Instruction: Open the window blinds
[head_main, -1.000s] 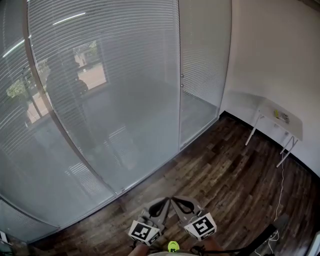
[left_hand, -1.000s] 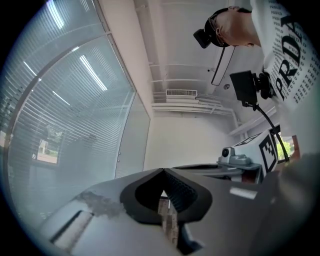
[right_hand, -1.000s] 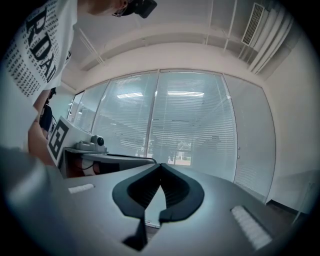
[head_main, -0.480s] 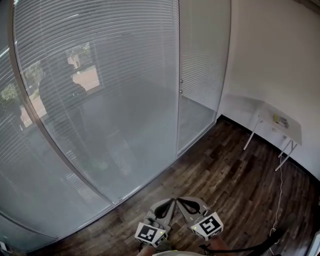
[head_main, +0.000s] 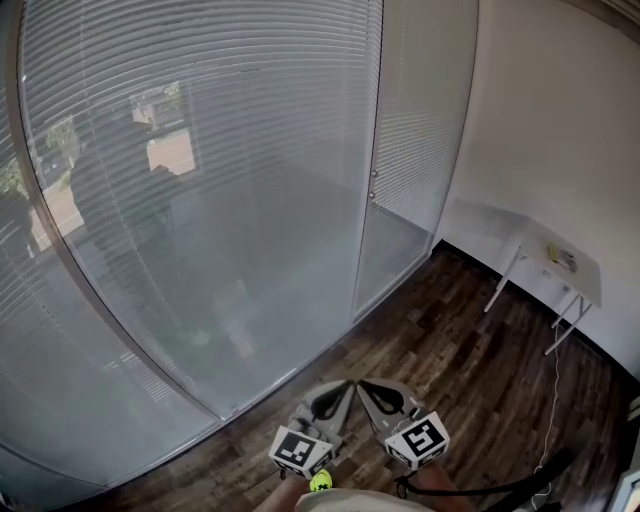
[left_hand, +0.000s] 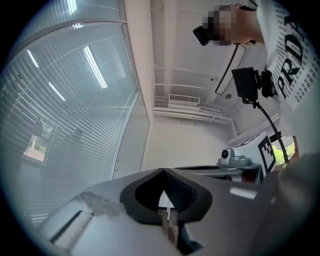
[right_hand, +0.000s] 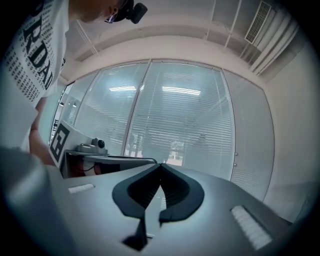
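Closed window blinds (head_main: 220, 140): slats down across the wide glass panel, filling the upper left of the head view. Faint outdoor shapes show through them. A narrower panel (head_main: 420, 110), also slatted, stands just to the right of it. Both are well ahead of the grippers and untouched.

Left gripper (left_hand: 162, 171): jaws pressed together, tips meeting, nothing pinched. Its view has the blinds off to the left and the room corner ahead.

Right gripper (right_hand: 161, 165): jaws likewise pressed together on nothing. Its view looks straight at the blinds.

In the head view the two grippers sit low at bottom centre, just beside each other, tips nearly touching, marker cubes facing up.

Floor (head_main: 450, 350): dark wood planks. White wall (head_main: 560, 120) on the right, with a small white table (head_main: 560, 262) against it, well apart from the blinds. A thing lies on top, too small to tell.
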